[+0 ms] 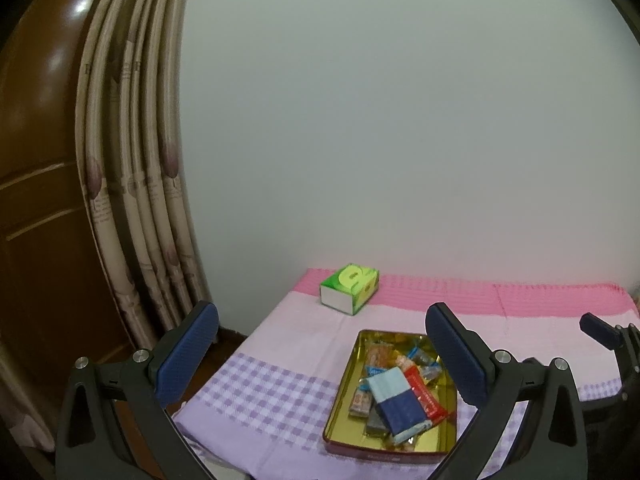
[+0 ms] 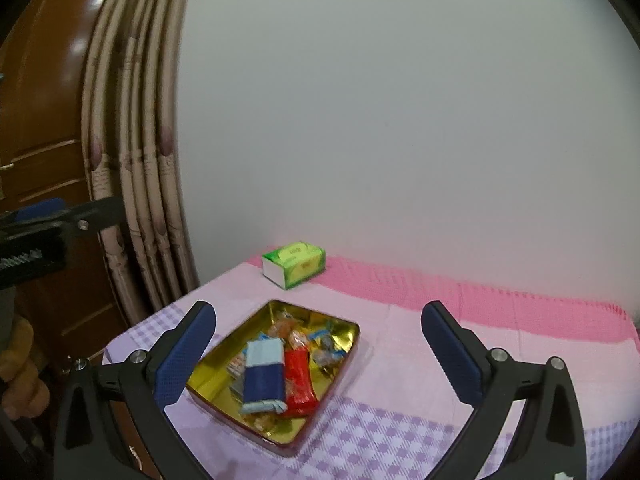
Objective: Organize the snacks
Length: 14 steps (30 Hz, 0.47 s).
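A gold tin tray holds several wrapped snacks on a table with a pink and purple checked cloth. On top lie a blue and light-blue packet and a red packet. My left gripper is open and empty, raised above and in front of the tray. My right gripper is open and empty, above the tray and to its right. Part of the right gripper shows at the right edge of the left wrist view.
A green and white box stands at the back of the table by the white wall. Striped curtains and a brown wooden door are on the left. The tablecloth stretches to the right.
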Available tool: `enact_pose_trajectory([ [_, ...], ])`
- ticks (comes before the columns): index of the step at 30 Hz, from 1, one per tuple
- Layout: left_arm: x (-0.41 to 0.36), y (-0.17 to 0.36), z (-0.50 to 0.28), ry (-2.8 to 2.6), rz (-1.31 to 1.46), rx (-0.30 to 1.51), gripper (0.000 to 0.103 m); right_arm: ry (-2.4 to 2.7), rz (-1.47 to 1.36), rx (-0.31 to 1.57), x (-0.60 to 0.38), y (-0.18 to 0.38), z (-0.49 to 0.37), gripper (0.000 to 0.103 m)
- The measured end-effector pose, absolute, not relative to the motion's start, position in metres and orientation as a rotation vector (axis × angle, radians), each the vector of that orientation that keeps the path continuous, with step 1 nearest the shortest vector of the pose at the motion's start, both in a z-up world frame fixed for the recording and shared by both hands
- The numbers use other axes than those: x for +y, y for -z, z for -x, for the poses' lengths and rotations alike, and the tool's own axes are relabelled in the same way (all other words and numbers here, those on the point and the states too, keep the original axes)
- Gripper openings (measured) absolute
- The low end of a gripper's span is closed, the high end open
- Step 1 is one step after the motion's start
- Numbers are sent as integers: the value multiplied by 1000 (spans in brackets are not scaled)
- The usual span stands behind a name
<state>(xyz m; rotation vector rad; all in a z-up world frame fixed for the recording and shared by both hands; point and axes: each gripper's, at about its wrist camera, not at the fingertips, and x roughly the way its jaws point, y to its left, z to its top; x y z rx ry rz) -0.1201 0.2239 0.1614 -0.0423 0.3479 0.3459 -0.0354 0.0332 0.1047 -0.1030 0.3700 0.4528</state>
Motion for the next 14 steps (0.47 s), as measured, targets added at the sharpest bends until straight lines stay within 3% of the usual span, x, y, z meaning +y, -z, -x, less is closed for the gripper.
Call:
enact_pose_trajectory([
  [14,214,-110,68,-347,51,578,103,-47,151,829,-164,34,-81,102],
])
